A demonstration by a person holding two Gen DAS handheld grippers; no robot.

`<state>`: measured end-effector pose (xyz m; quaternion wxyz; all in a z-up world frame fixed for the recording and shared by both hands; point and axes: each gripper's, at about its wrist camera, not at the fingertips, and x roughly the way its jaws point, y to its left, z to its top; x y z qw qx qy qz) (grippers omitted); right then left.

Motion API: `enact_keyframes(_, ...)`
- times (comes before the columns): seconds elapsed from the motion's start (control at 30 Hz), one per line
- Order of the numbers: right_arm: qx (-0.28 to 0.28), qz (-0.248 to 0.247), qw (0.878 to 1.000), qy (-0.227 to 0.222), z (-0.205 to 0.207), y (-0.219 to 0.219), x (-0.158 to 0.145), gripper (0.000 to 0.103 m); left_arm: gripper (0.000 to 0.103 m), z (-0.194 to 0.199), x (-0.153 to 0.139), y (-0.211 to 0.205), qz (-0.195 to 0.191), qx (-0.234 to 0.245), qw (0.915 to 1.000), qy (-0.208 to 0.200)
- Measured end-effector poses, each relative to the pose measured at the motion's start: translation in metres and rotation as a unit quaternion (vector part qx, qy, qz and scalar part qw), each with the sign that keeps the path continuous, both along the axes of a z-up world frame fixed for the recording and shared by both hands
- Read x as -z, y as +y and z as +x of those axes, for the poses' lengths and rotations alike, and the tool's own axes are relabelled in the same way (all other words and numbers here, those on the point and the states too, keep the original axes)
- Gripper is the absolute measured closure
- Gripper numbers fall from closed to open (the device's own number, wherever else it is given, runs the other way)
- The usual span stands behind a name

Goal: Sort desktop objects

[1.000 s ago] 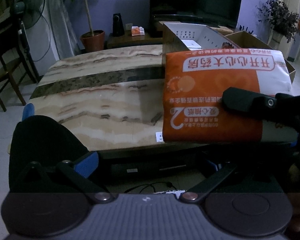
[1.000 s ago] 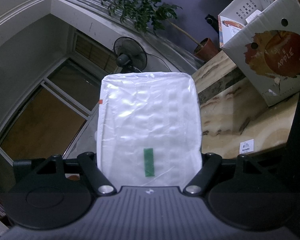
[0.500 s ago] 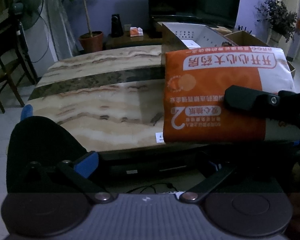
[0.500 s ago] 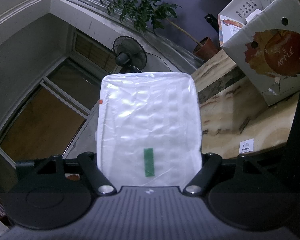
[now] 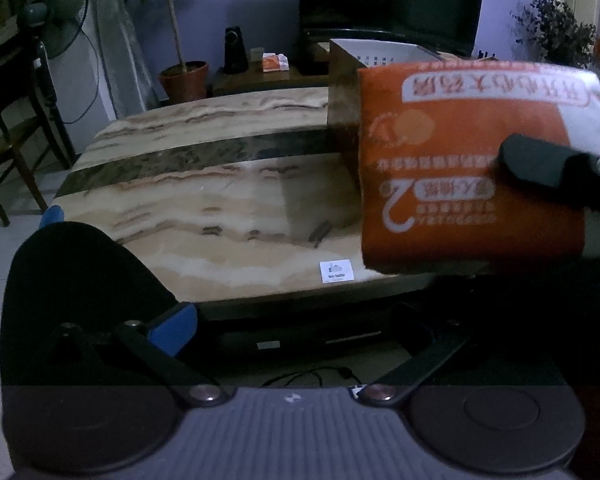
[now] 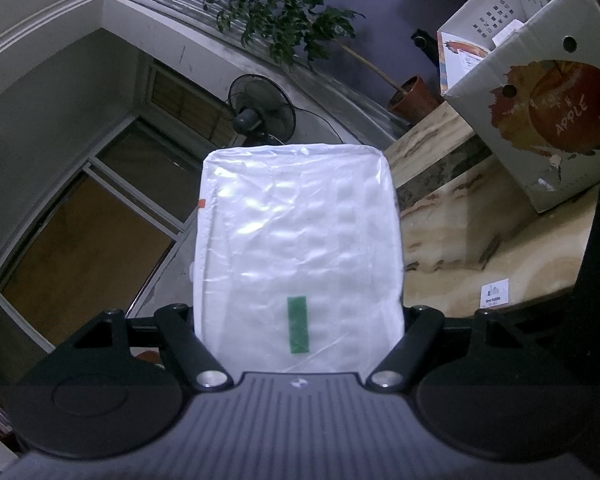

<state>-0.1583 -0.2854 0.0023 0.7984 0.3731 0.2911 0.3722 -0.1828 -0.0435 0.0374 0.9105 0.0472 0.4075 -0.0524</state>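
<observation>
One standing fan (image 5: 50,20) and one potted plant (image 5: 182,76) far left. One marble-veined tabletop (image 5: 204,208), glossy, banded cream and brown, with one small white label (image 5: 336,271) at its near edge. Left gripper (image 5: 296,320) spread wide, nothing between the blue-padded fingers (image 5: 172,326). One soft orange-and-white tissue pack (image 5: 460,168), plastic-wrapped, aloft over the tabletop's right side, clamped in the right gripper (image 6: 300,320). One cardboard apple box (image 6: 540,92) behind it.
</observation>
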Motion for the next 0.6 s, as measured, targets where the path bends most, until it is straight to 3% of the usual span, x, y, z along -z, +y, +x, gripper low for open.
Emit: enact_keyframes(0.6, 0.0, -0.003, 1.0, -0.001, 0.0, 0.001, -0.001, 0.026, 0.001, 0.001, 0.02, 0.002, -0.011, 0.019, 0.9997, -0.013)
